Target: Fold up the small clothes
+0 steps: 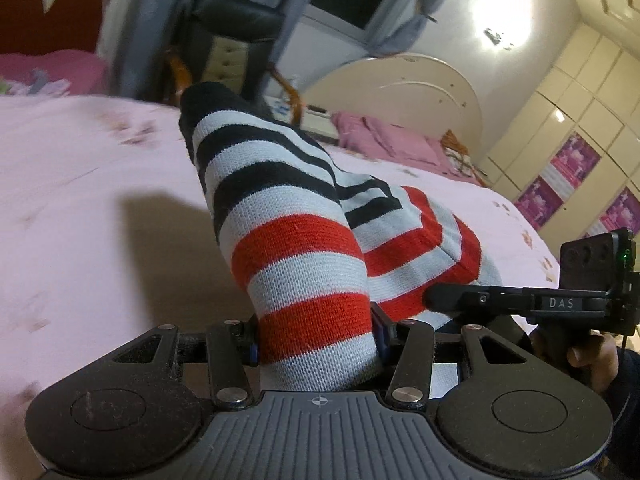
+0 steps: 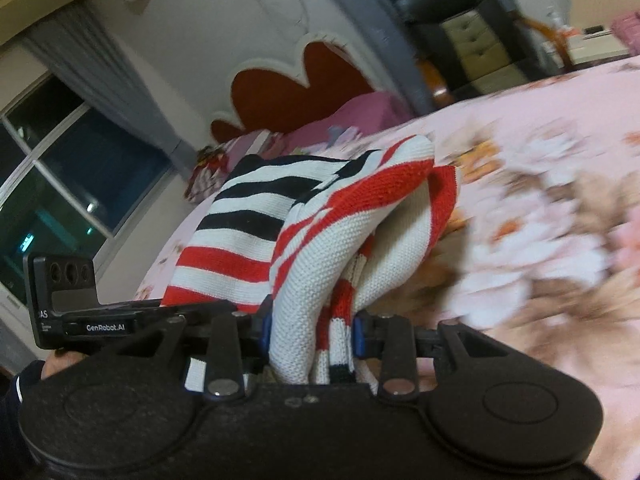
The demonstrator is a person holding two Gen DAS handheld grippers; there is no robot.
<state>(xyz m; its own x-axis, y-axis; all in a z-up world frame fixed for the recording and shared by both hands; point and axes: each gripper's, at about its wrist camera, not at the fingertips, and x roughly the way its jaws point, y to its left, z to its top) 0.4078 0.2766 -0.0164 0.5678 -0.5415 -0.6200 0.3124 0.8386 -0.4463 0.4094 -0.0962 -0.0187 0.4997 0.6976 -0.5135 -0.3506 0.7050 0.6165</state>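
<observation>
Gripping one striped garment (image 1: pixel 304 248) — both grippers' fingers (image 2: pixel 265 322) clamped, above bed (image 1: pixel 80 200).

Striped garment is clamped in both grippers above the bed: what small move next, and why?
Probably lower both together onto the pink bedspread. The striped garment hangs bunched between the left gripper and the right gripper, so it looks too crumpled to fold in the air.

Warm indoor light fills both views. In the left wrist view a ceiling lamp (image 1: pixel 502 8) burns out to a white glare, and a soft shadow (image 1: pixel 168 248) falls on the bed (image 1: pixel 80 184). In the right wrist view the flowered bedspread (image 2: pixel 540 216) smears with motion blur. Fisheye distortion bends the window (image 2: pixel 60 168) and room edges; the windows are dark.
</observation>
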